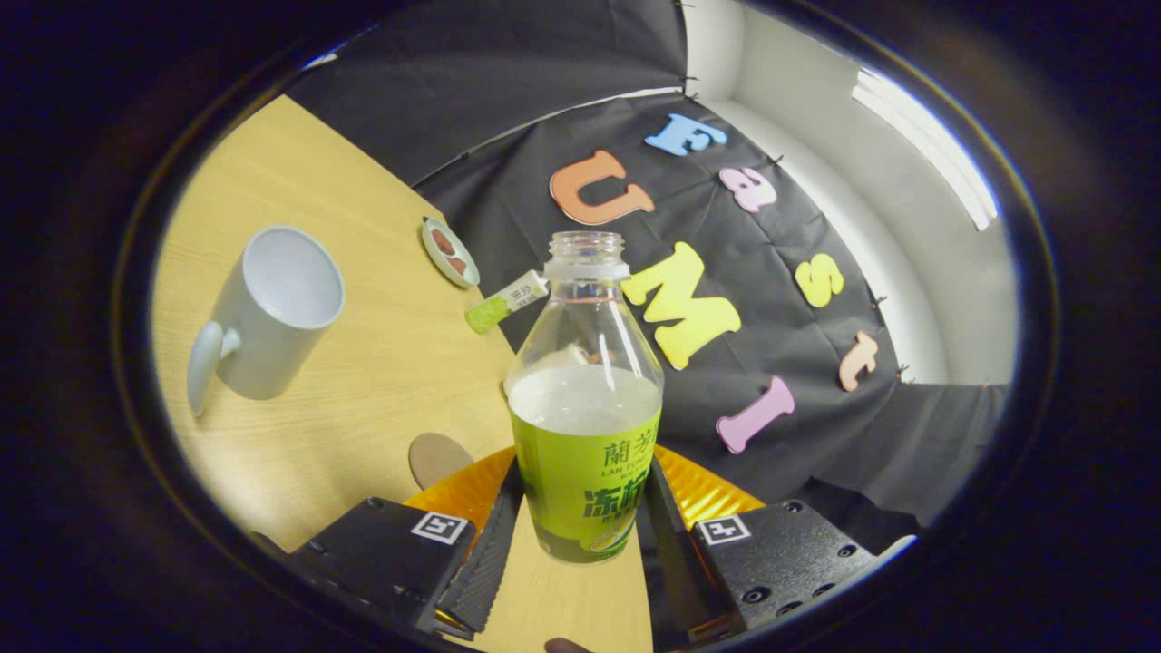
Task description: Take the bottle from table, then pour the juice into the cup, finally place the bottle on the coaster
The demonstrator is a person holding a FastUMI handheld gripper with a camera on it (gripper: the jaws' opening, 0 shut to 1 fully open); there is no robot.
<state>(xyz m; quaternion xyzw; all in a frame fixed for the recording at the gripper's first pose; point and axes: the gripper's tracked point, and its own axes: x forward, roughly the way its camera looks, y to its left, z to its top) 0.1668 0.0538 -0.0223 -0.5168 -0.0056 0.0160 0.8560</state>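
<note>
- Bottle (585,399) stood between the two fingers of the gripper (575,535), uncapped, with its open neck pointing away from the claw toward the booth wall.
- Both fingers pressed against the sides of the bottle's green label, so the claw was clamped on the bottle.
- Pale juice filled the lower part of the bottle; the clear upper part, above the label, was empty.
- The whole view was tilted, so the wooden table (363,363) ran up and to the left of the fingers, and the bottle's base hung above the tabletop rather than resting on it.
- The cup (272,313), a white mug with a handle, stood on the table well ahead and to the left of the left finger, its open mouth turned toward the claw and its inside looking empty.
- The coaster (437,457), a small round brownish disc, lay flat on the table just beside the left finger, near its outer side.
- A small dish (449,251) with reddish-brown pieces sat farther out, beyond the cup and to the left of the bottle's neck.
- A small tube (506,301) with a green end and a white label lay on the table just left of the bottle's shoulder, between the dish and the bottle.
</note>
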